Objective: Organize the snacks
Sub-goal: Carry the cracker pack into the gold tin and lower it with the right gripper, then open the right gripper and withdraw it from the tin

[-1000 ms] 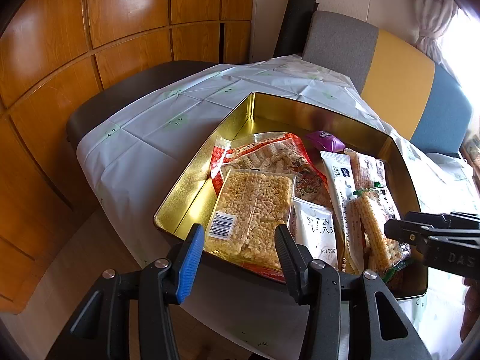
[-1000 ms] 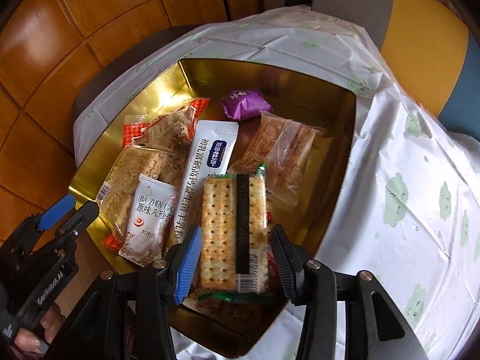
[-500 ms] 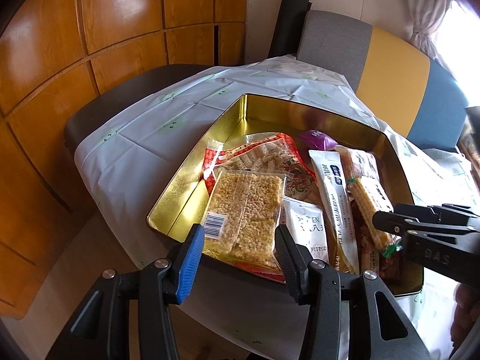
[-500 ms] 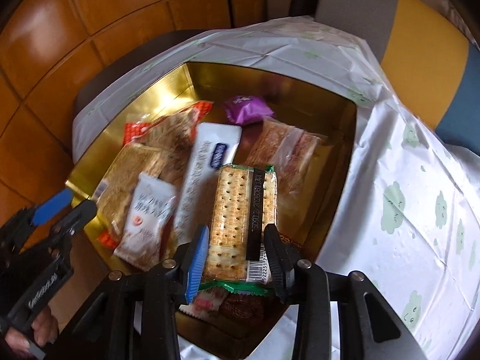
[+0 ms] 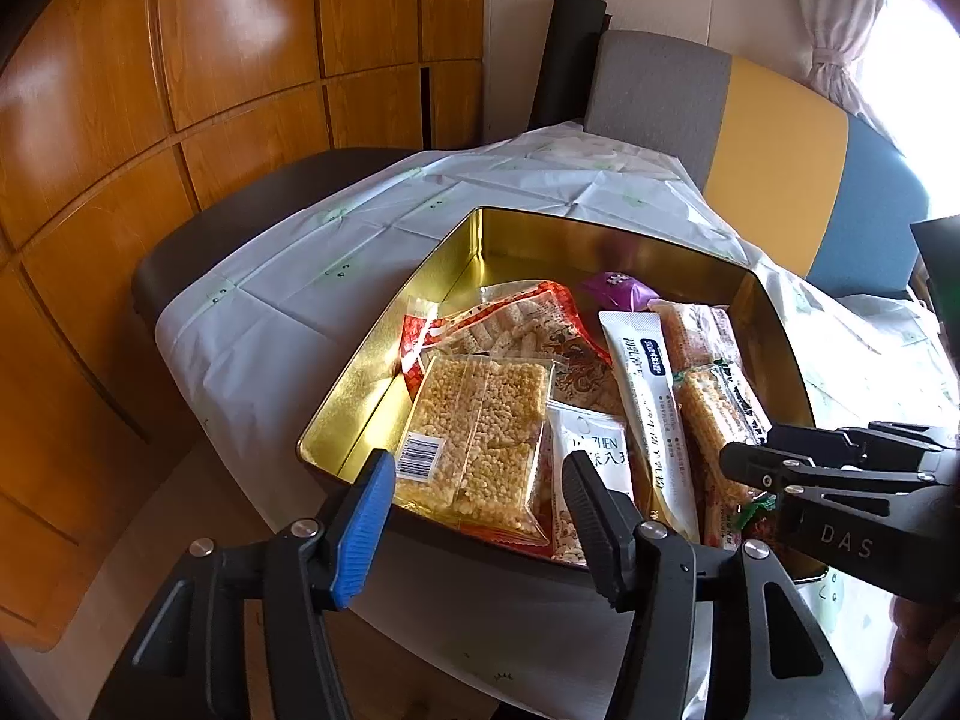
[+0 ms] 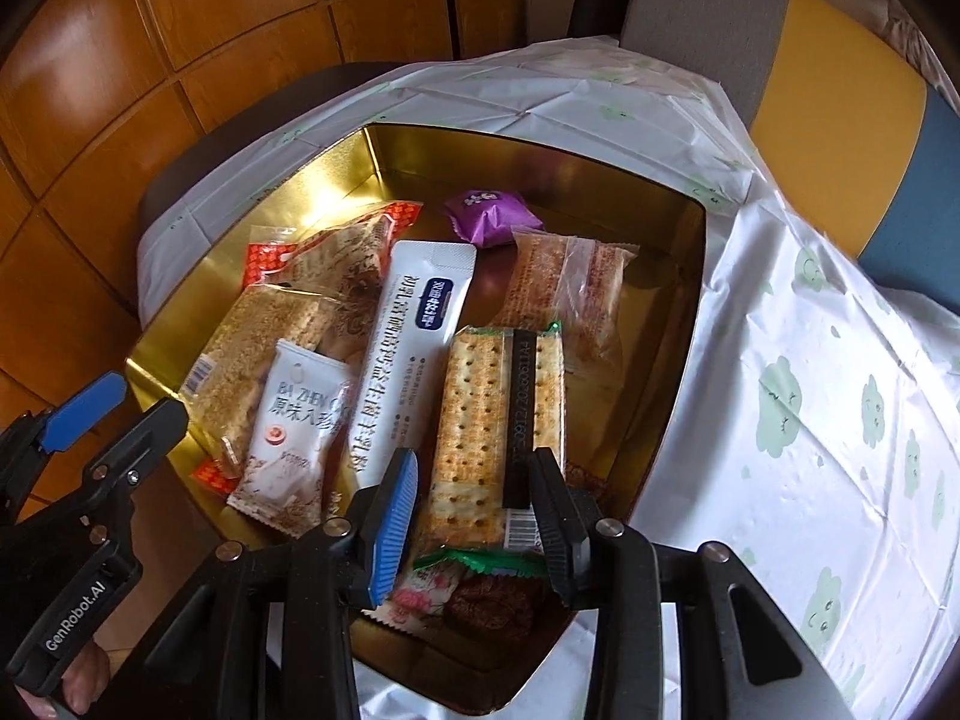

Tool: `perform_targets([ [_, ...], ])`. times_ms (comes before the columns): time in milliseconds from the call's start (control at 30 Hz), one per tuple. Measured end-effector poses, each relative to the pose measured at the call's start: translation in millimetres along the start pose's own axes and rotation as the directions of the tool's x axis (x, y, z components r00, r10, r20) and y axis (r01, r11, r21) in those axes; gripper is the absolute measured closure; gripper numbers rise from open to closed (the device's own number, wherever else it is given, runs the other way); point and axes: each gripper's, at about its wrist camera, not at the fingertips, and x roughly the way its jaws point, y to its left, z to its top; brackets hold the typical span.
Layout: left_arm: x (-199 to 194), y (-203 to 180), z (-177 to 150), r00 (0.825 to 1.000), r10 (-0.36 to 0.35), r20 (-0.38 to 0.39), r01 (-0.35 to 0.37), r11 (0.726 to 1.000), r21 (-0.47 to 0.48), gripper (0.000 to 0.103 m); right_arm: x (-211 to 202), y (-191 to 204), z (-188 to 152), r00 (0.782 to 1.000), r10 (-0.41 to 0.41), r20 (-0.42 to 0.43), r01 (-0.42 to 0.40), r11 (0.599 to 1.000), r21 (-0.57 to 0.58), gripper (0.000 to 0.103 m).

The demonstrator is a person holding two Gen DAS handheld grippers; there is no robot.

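Gripping cracker pack [image 6: 498,420] by its near end, inside gold tin [image 6: 678,324]: right gripper [image 6: 474,516], jaws pressed on both sides. Hovering over tin's near edge, apart from puffed-rice pack [image 5: 480,426]: left gripper [image 5: 474,504], jaws just widened, nothing between.

A white cloth with green cloud prints [image 6: 840,420] covers the desk. Behind the desk stands a grey, yellow and blue chair back [image 5: 750,138]; wooden wall panels [image 5: 210,90] lie left of it, a curtain [image 5: 840,18] right.
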Motion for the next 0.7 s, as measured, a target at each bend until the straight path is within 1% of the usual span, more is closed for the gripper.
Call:
perform_targets([
  [267, -6, -4, -3, 1.000, -0.010, 0.003, 0.010, 1.000, 0.013, 0.043, -9, 4, -13, 1.000, 0.007, 0.026, -0.007, 1.000, -0.002, 0.061],
  [400, -9, -6, -4, 1.000, -0.023, 0.008, 0.023, 1.000, 0.011, 0.043, -16, 5, -20, 0.999, -0.008, 0.050, 0.007, 1.000, 0.007, 0.061],
  [500, -12, -8, -5, 0.999, -0.035, 0.017, 0.035, 0.999, 0.011, 0.041, -23, 5, -24, 0.997, -0.018, 0.077, 0.017, 1.000, 0.025, 0.061],
  [600, -16, -10, -6, 0.999, -0.041, 0.026, 0.041, 0.999, 0.008, 0.040, -34, 6, -31, 0.991, -0.049, 0.121, 0.046, 0.998, 0.034, 0.061],
  [700, -18, -14, -7, 0.998, -0.049, 0.028, 0.049, 0.999, 0.014, 0.038, -43, 4, -41, 0.983, -0.094, 0.158, 0.084, 0.994, 0.070, 0.061],
])
